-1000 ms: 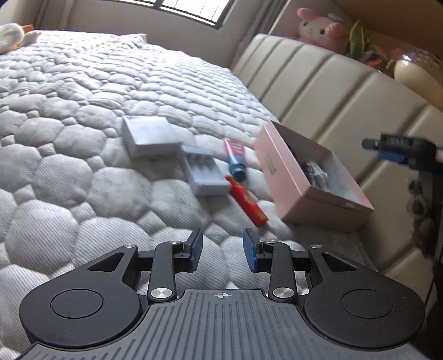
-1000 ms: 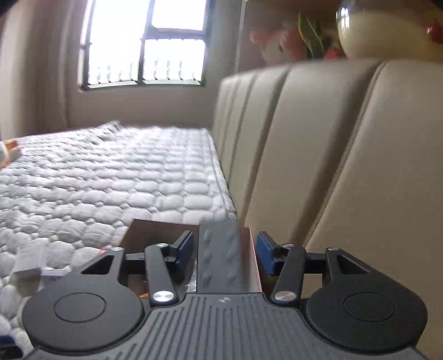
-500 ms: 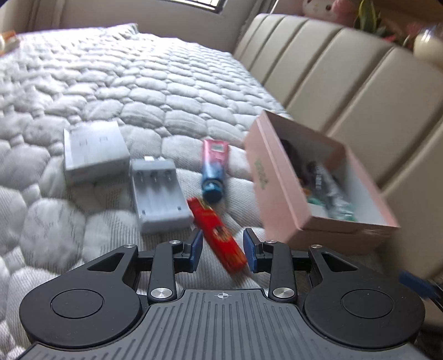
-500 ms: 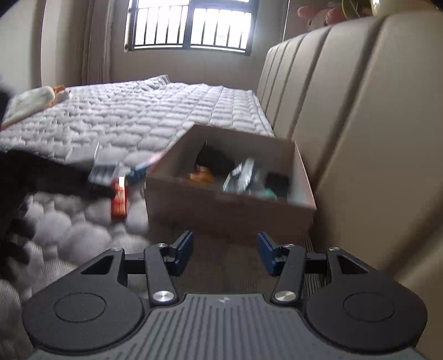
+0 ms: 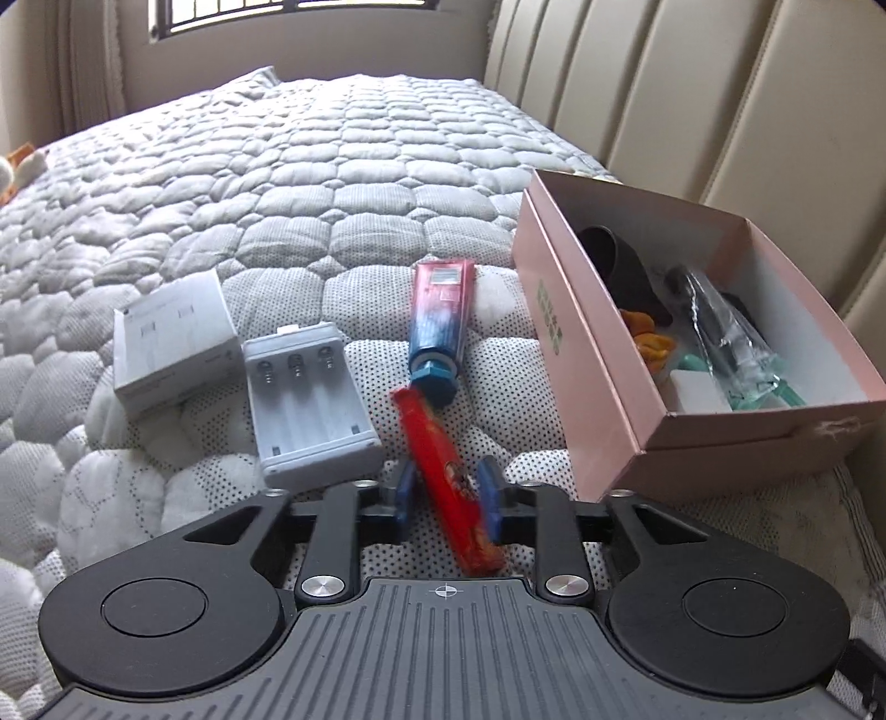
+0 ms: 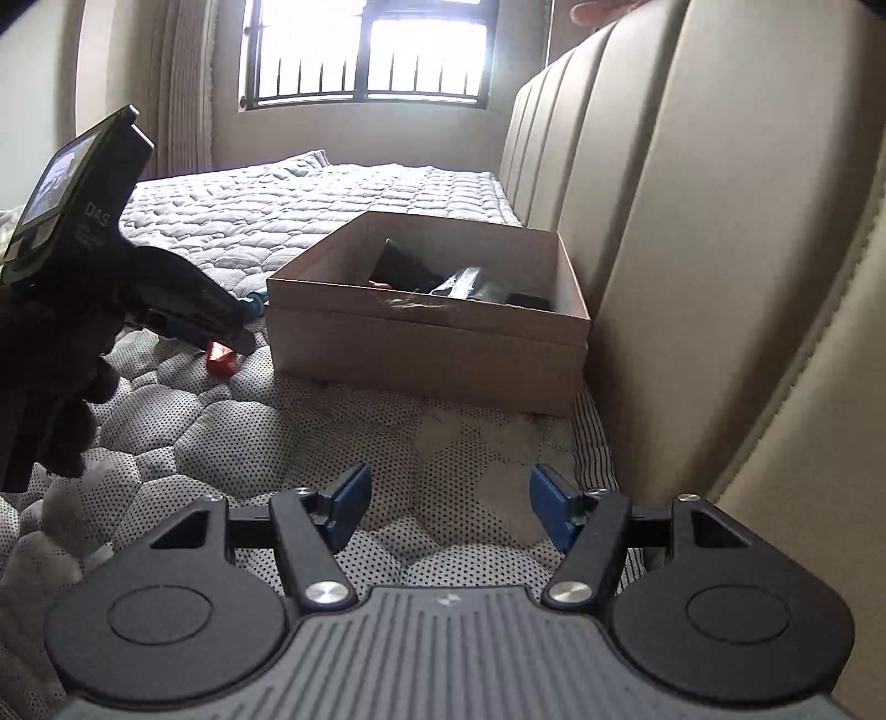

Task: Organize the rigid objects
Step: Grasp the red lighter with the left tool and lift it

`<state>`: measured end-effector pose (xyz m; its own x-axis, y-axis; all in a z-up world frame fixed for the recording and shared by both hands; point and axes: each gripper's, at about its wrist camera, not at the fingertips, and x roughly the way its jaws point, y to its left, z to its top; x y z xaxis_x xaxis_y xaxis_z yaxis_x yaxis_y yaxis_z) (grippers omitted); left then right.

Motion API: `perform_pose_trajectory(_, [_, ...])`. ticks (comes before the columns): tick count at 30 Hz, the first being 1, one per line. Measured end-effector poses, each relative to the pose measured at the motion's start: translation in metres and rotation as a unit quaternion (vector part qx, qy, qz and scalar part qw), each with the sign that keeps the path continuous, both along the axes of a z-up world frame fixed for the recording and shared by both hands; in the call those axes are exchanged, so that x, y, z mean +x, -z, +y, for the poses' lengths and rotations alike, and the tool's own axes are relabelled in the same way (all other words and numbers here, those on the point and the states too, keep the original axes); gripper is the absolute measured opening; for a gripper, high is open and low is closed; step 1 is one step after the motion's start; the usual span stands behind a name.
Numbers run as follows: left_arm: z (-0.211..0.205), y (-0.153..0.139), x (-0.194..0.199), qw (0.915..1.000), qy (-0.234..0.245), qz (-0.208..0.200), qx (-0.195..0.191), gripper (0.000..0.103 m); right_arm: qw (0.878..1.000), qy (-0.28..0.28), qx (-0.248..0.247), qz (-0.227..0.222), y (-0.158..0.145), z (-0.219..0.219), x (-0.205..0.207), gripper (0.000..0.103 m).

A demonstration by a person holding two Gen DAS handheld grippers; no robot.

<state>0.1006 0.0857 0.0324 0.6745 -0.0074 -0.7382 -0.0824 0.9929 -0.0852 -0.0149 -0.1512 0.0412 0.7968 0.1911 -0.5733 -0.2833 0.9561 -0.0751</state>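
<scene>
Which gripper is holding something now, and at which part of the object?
The left gripper, jaws just closing, clamps the red packet near its lower-middle section on the mattress. The right gripper is open and holds nothing.

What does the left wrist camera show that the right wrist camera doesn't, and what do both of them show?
Only the left wrist view shows the flat white cardboard box, the grey plastic battery charger and the whole red and blue tube lying on the mattress, plus the left tongs just closing around the red wrapped snack bar.

Only the right wrist view shows the barred window, a dark-gloved hand and the open, empty right tongs.

Both show the pink cardboard box with items inside, the quilted white mattress and the beige padded headboard.
</scene>
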Motion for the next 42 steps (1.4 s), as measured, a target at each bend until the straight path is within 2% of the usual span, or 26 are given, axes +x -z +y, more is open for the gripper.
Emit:
perform_pose_trajectory(5, [0.005,-0.004,-0.017,0.9991,0.037,-0.008,-0.016,0.016,1.0,0.003,0.001,-0.001,-0.003,0.003,0.0,0.064])
perform_pose_trajectory(8, [0.019,-0.004,-0.04,0.9981,0.052,-0.016,-0.03,0.015,1.0,-0.005,-0.001,-0.007,-0.011,0.01,0.0,0.064])
perform_pose_trajectory(12, [0.05,-0.009,-0.076,0.995,0.047,-0.036,-0.08,0.013,0.999,-0.037,0.016,0.003,-0.031,0.033,0.01,0.062])
perform_pose_trajectory(14, [0.062,-0.011,-0.093,0.9945,0.041,-0.045,-0.085,0.013,0.997,-0.056,0.035,0.028,-0.043,0.051,0.026,0.046])
perform_pose_trajectory(17, [0.078,-0.013,-0.112,0.9947,0.033,-0.054,-0.081,0.013,0.991,-0.09,0.065,0.078,-0.063,0.087,0.063,0.033])
perform_pose_trajectory(18, [0.085,-0.012,-0.117,0.9941,0.03,-0.056,-0.087,0.013,0.989,-0.096,0.066,0.086,-0.069,0.101,0.076,0.032])
perform_pose_trajectory(23, [0.113,-0.01,-0.133,0.9873,0.021,-0.065,-0.144,0.013,0.986,-0.098,0.006,0.132,-0.075,0.179,0.143,0.032])
perform_pose_trajectory(26, [0.122,-0.008,-0.14,0.9822,0.02,-0.071,-0.173,0.014,0.982,-0.078,-0.05,0.164,-0.058,0.217,0.178,0.032])
perform_pose_trajectory(31, [0.133,-0.006,-0.149,0.9778,0.018,-0.083,-0.192,0.014,0.972,-0.03,-0.113,0.203,-0.02,0.244,0.214,0.032])
perform_pose_trajectory(37, [0.139,-0.003,-0.152,0.9762,0.011,-0.086,-0.199,0.015,0.966,-0.054,-0.158,0.197,-0.012,0.26,0.202,0.028])
perform_pose_trajectory(42, [0.131,-0.005,-0.152,0.9788,0.016,-0.08,-0.188,0.015,0.965,-0.086,-0.145,0.201,-0.023,0.247,0.171,0.022])
